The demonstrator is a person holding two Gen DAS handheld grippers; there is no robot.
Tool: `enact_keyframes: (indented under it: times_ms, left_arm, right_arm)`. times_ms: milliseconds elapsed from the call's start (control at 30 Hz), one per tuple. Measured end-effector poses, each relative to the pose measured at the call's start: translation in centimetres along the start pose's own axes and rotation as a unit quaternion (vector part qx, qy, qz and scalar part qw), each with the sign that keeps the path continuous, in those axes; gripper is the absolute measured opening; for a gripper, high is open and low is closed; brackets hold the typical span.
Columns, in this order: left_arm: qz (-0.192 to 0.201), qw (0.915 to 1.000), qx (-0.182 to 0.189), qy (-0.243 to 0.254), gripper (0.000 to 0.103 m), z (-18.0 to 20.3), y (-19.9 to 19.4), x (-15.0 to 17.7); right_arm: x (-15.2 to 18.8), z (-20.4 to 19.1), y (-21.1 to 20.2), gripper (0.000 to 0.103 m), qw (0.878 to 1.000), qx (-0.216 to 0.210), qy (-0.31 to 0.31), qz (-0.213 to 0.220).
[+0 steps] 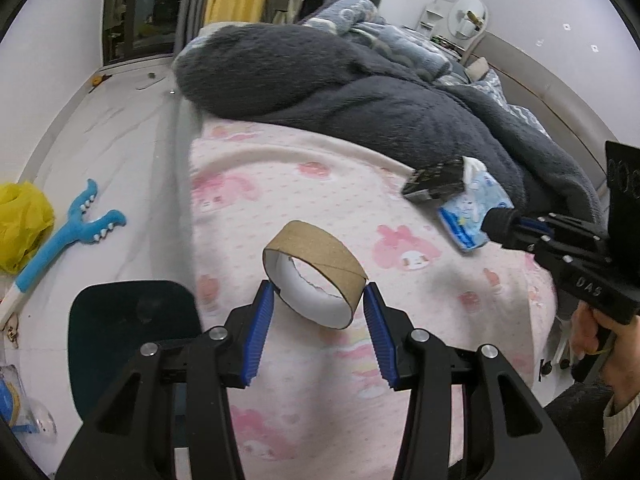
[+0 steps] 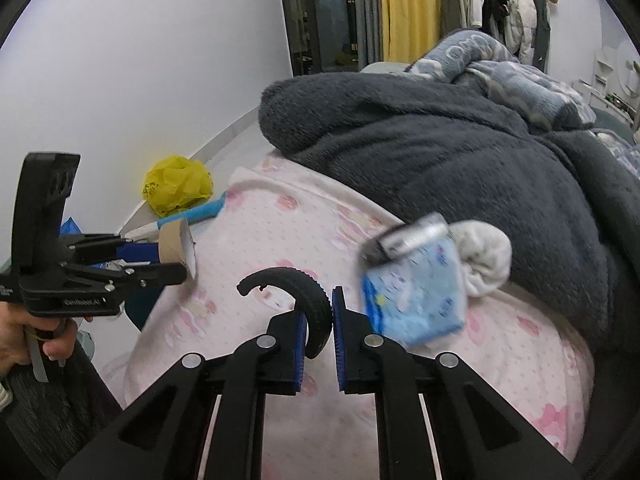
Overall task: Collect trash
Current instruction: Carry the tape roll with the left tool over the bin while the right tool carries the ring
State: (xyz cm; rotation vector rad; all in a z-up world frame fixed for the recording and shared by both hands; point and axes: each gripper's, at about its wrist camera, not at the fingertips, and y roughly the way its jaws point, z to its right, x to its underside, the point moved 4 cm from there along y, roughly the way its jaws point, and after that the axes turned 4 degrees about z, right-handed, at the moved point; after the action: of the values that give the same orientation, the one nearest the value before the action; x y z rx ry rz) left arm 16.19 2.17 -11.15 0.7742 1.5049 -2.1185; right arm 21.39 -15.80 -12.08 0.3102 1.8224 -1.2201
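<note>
The empty brown cardboard tape roll with a torn white lining [image 1: 316,272] is clamped between the blue ribbed pads of the left gripper [image 1: 320,300], held above the pink cartoon-print blanket [image 1: 280,184]. The right gripper [image 2: 332,312] is clenched on a curved black ribbed plastic piece [image 2: 296,284], also over that blanket. Farther up the blanket lie a blue printed tissue pack [image 2: 416,300], a blurred black-and-silver object [image 2: 408,236] on it and a rolled white sock [image 2: 484,260], against a dark grey fleece cover [image 2: 440,152]. Left of the blanket, a yellow plastic bag [image 1: 20,224] and a blue long-handled toy [image 1: 76,224] lie on the floor. The right gripper's body reads "DAS".
</note>
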Motion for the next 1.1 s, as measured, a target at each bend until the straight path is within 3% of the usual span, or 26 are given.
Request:
enact_keyframes:
  times_ms: [600,1100]
  left_arm:
    - [-0.032,0.9969,-0.066,-0.030,0.049,-6.9,-0.7,2.3]
    - [-0.058,0.9921,-0.090,-0.064,0.049,-12.3,-1.0,4.6]
  right_arm:
    - [-3.1,-5.3,2.2,0.012,1.000,-0.016,0.003,0.003]
    - [-4.4,-9.9,5.7,0.012,0.999,-0.046,0.003,-0.015]
